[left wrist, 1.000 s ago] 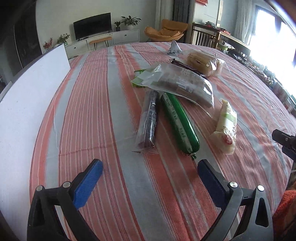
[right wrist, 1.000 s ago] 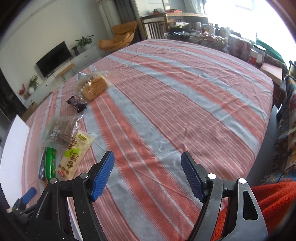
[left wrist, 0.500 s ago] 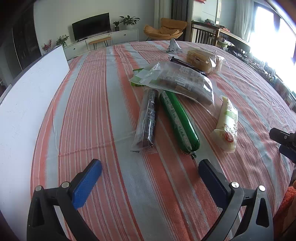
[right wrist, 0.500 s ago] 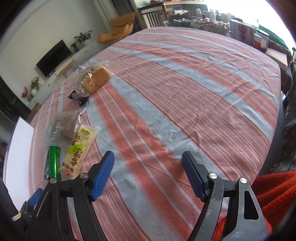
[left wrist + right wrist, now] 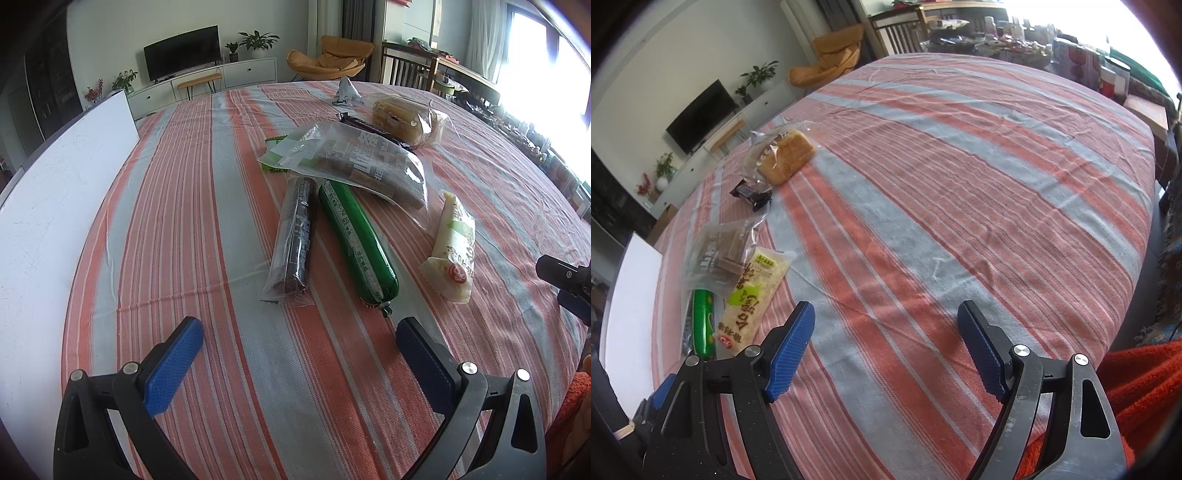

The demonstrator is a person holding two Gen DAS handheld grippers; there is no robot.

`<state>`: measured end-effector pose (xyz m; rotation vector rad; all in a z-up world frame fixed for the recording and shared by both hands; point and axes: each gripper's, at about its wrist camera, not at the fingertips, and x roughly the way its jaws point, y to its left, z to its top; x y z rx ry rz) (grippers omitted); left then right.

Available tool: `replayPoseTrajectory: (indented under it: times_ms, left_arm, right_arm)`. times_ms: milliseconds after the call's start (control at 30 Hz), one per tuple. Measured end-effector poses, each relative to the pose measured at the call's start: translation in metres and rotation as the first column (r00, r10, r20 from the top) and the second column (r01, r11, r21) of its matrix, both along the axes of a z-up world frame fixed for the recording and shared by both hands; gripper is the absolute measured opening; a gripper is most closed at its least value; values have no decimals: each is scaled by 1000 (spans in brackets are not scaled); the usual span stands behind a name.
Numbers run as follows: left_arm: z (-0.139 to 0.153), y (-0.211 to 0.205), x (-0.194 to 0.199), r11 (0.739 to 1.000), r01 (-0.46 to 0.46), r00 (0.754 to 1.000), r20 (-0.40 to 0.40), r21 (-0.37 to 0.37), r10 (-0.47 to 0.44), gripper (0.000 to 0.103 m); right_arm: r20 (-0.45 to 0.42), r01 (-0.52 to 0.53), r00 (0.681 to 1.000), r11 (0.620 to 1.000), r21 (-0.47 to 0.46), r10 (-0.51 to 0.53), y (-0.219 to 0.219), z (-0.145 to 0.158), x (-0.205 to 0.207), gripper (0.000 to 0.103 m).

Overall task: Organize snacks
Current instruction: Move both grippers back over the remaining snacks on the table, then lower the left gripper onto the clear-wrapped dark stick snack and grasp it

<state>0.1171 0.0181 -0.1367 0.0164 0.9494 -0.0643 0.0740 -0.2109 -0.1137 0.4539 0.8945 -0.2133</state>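
Left gripper [image 5: 299, 345]: jaws wide apart, nothing between them, hanging over bare striped tablecloth [image 5: 192, 206] near the table's near edge. Right gripper [image 5: 886, 332]: jaws opening, nothing between them, also over bare cloth.

Snacks sit in a cluster mid-table, just beyond the left gripper. Dark cookie sleeve [image 5: 295, 232] and green sausage [image 5: 356, 240] lie side by side, close together. Pale yellow packet [image 5: 456, 247] lies just right of the sausage, apart from it. Clear bag of brown bars [image 5: 354, 162] overlaps the far ends of sleeve and sausage. Further back: dark candy bar [image 5: 369, 129], then bagged bread [image 5: 406, 118], toward the far edge. White board [image 5: 48, 206] along the left edge.
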Motion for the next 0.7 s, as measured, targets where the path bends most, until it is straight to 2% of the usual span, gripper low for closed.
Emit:
replayPoseTrajectory:
  times_ms: [700]
  left_arm:
    - [0,0,0,1000,0,1000,0,0,0,103]
  right_arm:
    - [6,12,1000,999,-37,-12,6,-2,-2,83]
